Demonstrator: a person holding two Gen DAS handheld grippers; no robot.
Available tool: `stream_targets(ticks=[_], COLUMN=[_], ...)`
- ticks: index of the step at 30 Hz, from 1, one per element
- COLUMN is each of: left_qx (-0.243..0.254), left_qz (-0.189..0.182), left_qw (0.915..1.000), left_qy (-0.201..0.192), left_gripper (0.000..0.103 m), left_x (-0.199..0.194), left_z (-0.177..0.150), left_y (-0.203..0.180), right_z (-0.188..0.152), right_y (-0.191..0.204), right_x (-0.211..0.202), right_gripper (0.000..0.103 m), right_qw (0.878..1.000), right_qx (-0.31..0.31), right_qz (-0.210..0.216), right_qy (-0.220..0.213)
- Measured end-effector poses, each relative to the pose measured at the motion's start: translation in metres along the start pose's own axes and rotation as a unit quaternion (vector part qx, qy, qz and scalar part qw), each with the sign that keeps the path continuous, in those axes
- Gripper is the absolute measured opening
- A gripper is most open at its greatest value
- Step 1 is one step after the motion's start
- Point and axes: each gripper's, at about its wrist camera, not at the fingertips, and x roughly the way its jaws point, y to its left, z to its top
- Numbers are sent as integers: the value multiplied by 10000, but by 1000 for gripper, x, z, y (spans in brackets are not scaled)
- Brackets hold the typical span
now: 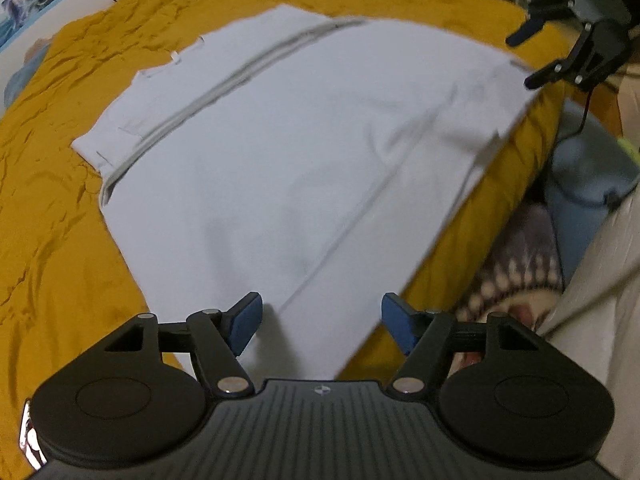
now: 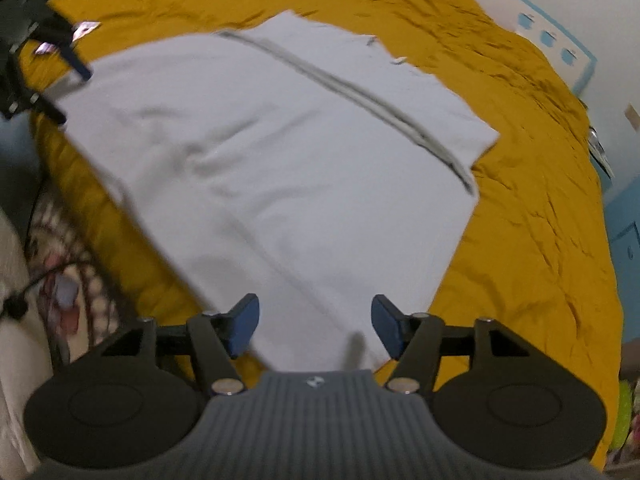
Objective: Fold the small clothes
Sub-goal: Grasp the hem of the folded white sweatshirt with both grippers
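Note:
A white garment (image 1: 280, 140) with a grey zip seam lies spread flat on the mustard-yellow cloth (image 1: 60, 200). My left gripper (image 1: 322, 322) is open, its blue pads on either side of the garment's near corner. My right gripper (image 2: 314, 326) is open too, over the garment's opposite near corner (image 2: 304, 280). The garment fills the middle of the right wrist view (image 2: 260, 140). The right gripper also shows at the top right of the left wrist view (image 1: 524, 60), open at the garment's far corner. The left gripper shows at the top left of the right wrist view (image 2: 68, 92).
The yellow cloth (image 2: 540, 220) covers the whole surface and drops off at its edges. A patterned blanket (image 1: 508, 280) and a blue object (image 1: 588, 168) lie beyond the edge. A white and blue wall (image 2: 580, 20) stands behind.

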Motion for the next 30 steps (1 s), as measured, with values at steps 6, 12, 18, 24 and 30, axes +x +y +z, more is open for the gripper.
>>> stream_targets(ticks=[6,12,18,24,30], left_qx=[708,1351,760,488,352], left_qz=[596,1228,1139,1115,861], left_qw=[9956,9825,9902,9926,9956], left_qy=[158,372,277,47,82], left_gripper=[87,81,45,7,5], left_x=[10,23,5,-12,-27], left_z=[-8,-25,-31,-23,-30], left_y=[-26,-39,-23,-17,-1], right_z=[-13,-31,-42,-47,-40], right_y=[19,27,5,-4,-24], right_x=[14,27,7,6,-26], right_gripper=[62,61,42,1,0], right_qw=[9984,9934,9976,9982,9980], right_qx=[-508,-1026,-527,-335,-395], right_qz=[-33,-253,-315,-401,-464], right_qy=[240,440,311,286,145])
